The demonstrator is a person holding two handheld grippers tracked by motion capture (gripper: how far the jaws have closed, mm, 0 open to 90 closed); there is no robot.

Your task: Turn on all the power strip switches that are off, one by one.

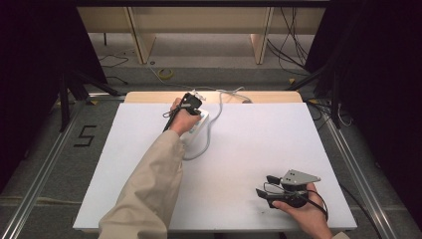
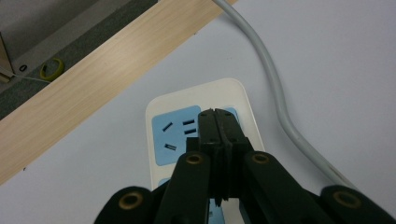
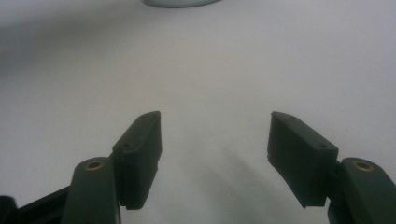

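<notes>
White power strip (image 2: 161,100) with pale blue socket panels, lying on a white table top (image 1: 249,134) toward its far side. Left gripper (image 2: 216,114) directly above the strip, jaws pressed fully together with nothing visible between them, tips down on the blue panel just beside a group of socket slots. Grey cable (image 2: 275,93) curving away along one side of the strip, then looping back past it. Right gripper (image 1: 263,185) well apart from the strip, toward the near edge of the table, jaws spread wide and empty, resting in the hand. Probably a press on a button or a socket face of the strip. To do it well: push straight down through the closed tips, gently, centred on the panel so as not to slide into the slots; bring the idle gripper over to steady the strip's body if it tips or skids. Spot under the closed tips hidden, so button or plain plastic impossible to tell. Near end of the strip covered by the gripper and hand. Contact or slight hover also unclear.
</notes>
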